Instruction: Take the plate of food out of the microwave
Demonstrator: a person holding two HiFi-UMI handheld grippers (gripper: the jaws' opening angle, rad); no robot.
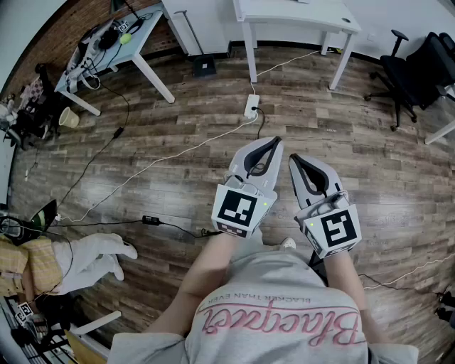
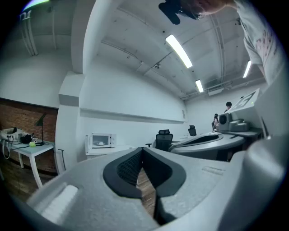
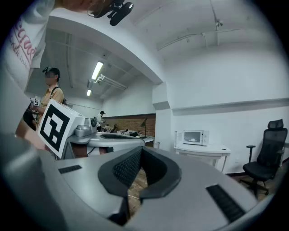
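A small white microwave (image 2: 100, 141) stands far off on a white table (image 2: 113, 151) against the wall, its door closed. In the right gripper view the same microwave (image 3: 195, 137) shows a pale shape behind the door window, too small to make out. In the head view both grippers are held side by side at the person's waist, pointing forward over the wood floor. My left gripper (image 1: 274, 141) is shut with nothing in it, its tips (image 2: 142, 150) meeting. My right gripper (image 1: 293, 159) is likewise shut and empty, its tips (image 3: 140, 150) together. The microwave is outside the head view.
White tables (image 1: 298, 21) (image 1: 121, 50) stand ahead, with a power strip (image 1: 251, 106) and cables across the floor. A black office chair (image 1: 412, 71) is at the right, another chair (image 3: 266, 153) beside the microwave table. A person (image 3: 52, 90) stands at the left.
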